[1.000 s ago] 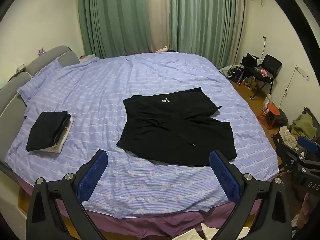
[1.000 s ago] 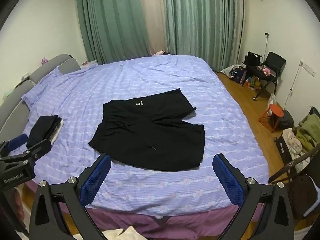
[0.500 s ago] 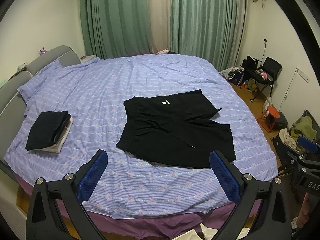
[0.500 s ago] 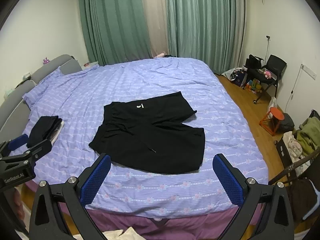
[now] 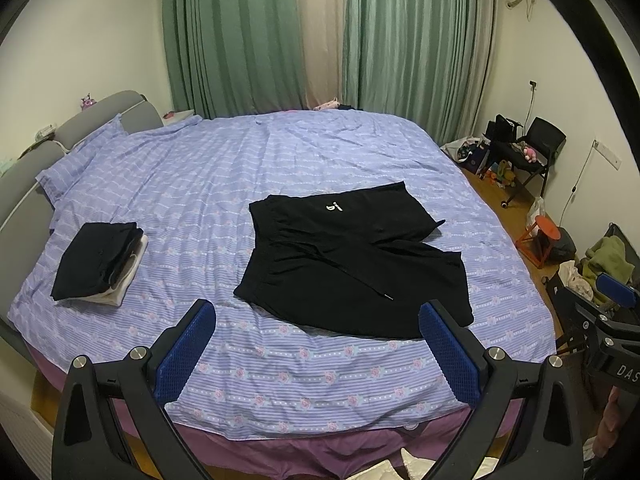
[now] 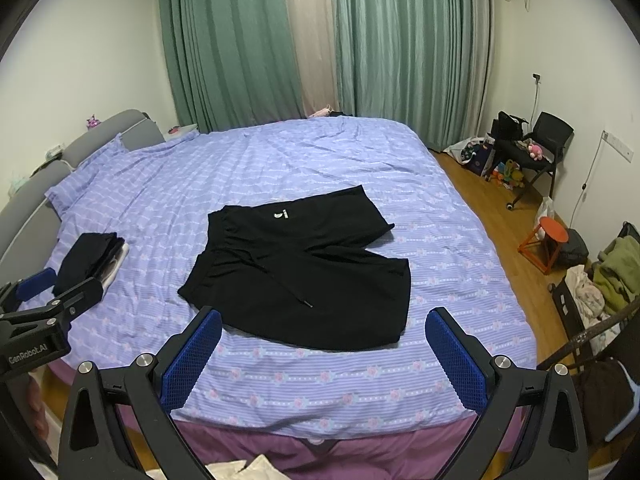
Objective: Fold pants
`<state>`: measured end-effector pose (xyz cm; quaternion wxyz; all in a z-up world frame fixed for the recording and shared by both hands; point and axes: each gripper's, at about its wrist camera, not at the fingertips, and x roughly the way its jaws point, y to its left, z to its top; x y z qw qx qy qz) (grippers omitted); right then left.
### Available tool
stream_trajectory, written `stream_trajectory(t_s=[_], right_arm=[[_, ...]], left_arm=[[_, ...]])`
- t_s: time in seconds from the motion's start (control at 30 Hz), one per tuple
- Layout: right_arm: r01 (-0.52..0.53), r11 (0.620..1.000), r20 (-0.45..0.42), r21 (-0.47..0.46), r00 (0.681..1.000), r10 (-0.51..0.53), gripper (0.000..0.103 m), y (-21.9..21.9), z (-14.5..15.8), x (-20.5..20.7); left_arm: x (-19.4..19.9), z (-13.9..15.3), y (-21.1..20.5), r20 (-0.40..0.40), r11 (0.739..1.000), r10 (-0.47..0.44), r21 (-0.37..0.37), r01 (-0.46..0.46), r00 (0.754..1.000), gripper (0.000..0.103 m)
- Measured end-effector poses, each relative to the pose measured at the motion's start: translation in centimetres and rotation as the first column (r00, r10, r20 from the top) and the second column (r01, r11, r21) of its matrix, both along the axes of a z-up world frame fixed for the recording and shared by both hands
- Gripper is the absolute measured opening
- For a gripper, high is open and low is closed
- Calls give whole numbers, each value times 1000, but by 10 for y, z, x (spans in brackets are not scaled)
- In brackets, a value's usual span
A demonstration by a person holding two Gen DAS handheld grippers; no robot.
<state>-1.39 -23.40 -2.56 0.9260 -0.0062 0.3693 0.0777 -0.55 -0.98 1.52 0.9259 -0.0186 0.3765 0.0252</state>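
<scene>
Your left tool and right tool gape wide, empty. The black drawstring shorts lie flat just ahead on the lilac striped bed, ready for grasping.

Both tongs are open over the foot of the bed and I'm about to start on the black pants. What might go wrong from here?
1. The pants lie well in from the bed edge, so both tongs must reach far.
2. The drawstring trails loose across the front; it may snag or end up lumped inside the fold.
3. The thin cloth lies flat on the striped sheet; a pinch could gather the sheet too.
</scene>
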Motion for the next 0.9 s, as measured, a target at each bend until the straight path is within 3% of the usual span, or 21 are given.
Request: stream_trajectory(t_s=[0.9], right_arm=[[-3,1000,7,-7,1000,3,103,1,3,3]], left_arm=[[5,-2,3,16,1000,0,-4,0,1000,103]])
